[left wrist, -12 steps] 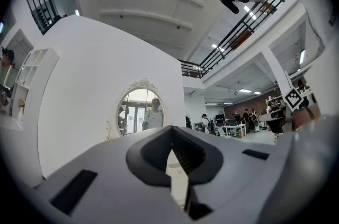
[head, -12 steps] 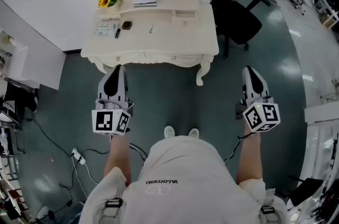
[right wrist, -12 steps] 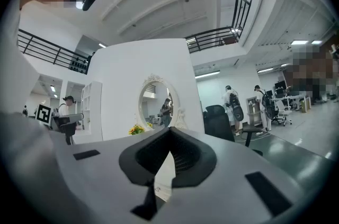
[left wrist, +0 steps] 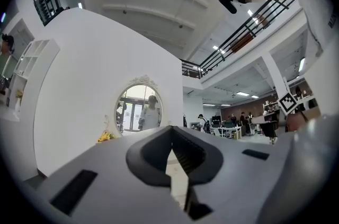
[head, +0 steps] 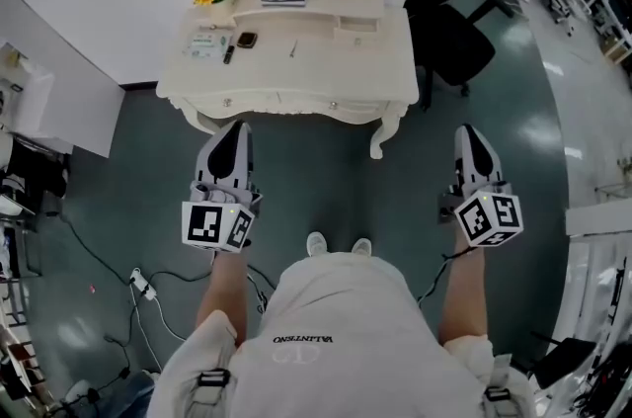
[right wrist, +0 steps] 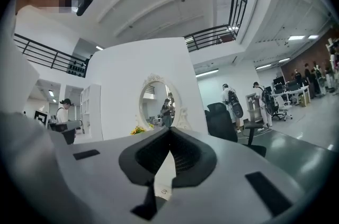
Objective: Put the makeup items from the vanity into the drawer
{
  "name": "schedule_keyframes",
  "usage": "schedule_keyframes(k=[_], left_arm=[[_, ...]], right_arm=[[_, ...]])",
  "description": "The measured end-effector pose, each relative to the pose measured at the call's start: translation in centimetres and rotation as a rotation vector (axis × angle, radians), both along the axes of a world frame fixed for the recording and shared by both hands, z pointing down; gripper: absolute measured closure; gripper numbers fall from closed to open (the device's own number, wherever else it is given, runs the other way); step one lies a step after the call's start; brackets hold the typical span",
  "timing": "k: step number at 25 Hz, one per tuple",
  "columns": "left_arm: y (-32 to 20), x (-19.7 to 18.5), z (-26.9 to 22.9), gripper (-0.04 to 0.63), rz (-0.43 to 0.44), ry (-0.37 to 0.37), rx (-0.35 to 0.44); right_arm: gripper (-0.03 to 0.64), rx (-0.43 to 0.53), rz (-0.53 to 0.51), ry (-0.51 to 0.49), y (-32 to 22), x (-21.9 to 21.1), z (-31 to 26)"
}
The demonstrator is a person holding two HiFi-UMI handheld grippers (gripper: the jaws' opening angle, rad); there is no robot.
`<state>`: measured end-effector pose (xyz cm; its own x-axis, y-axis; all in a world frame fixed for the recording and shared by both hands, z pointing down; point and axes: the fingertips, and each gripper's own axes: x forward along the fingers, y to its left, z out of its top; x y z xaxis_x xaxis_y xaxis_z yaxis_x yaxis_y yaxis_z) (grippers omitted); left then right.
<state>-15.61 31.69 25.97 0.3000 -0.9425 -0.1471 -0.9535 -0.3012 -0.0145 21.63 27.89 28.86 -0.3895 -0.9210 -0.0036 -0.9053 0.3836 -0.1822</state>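
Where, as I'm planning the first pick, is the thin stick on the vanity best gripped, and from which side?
Probably mid-shaft, from straight above. The thin stick lies flat on the vanity, running roughly front to back with bare top on both sides, so jaws set left and right of it would close across its narrow width.

My head camera looks steeply down at the distant table (head: 326, 75), while cameras on my left tongs (head: 234, 127) and right tongs (head: 470, 131) both face its mirror (left wrist: 139, 106).
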Motion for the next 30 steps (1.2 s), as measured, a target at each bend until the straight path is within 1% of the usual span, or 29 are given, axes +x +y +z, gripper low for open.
schedule_keyframes(k=[3, 6, 10, 14, 19, 30], left_arm=[[-0.1, -0.3, 0.7, 0.594, 0.029, 0.017, -0.016], [-0.1, 0.1, 1.8, 0.594, 0.084, 0.053, -0.04], [0.1, 0.1, 3.5, 0.594, 0.132, 0.057, -0.073], [0.3, -1.1, 4.2, 0.594, 0.134, 0.061, -0.086], [-0.5, -1.7, 4.5, 0.594, 0.127, 0.063, -0.089], [-2.9, -2.0, 4.4, 0.594, 0.108, 0.054, -0.1]], right_arm=[[0.606, -0.01, 0.013, -0.008, -0.3, -0.9, 0.1], [0.606, -0.016, 0.02, -0.002, -0.3, -2.1, 0.4], [0.606, -0.021, 0.017, -0.004, -0.2, -4.4, 1.1], [0.606, -0.028, -0.01, 0.018, -0.4, -6.5, 1.5], [0.606, -0.036, -0.01, 0.017, -1.5, -7.2, 1.5], [0.606, -0.041, -0.062, -0.002, -5.4, -9.1, 2.1]])
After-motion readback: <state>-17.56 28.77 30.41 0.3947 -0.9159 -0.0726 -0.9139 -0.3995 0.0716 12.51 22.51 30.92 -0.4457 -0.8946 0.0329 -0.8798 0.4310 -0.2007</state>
